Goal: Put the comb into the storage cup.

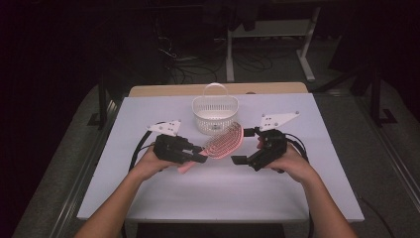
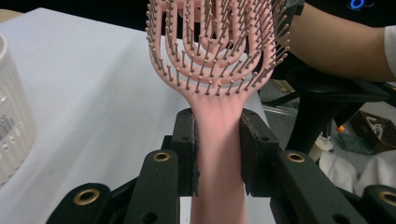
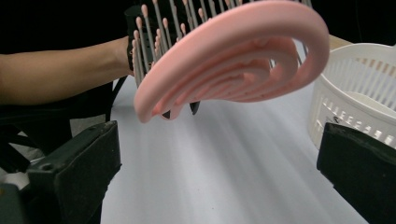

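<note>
Pink hairbrush (image 1: 224, 141) held above mid-worktop, near the white basket (image 1: 215, 115). Left gripper (image 2: 218, 154) fingers pinch its handle; right gripper (image 3: 219, 182) fingers spread. Judged light, rigid, smooth; the handle is the safest hold.

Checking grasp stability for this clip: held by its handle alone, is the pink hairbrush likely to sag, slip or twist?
The pink hairbrush probably stays stiff: it juts straight out of the left claw without drooping. Its slotted, open head suggests low weight. The smooth, narrow handle might pivot if bumped.
</note>
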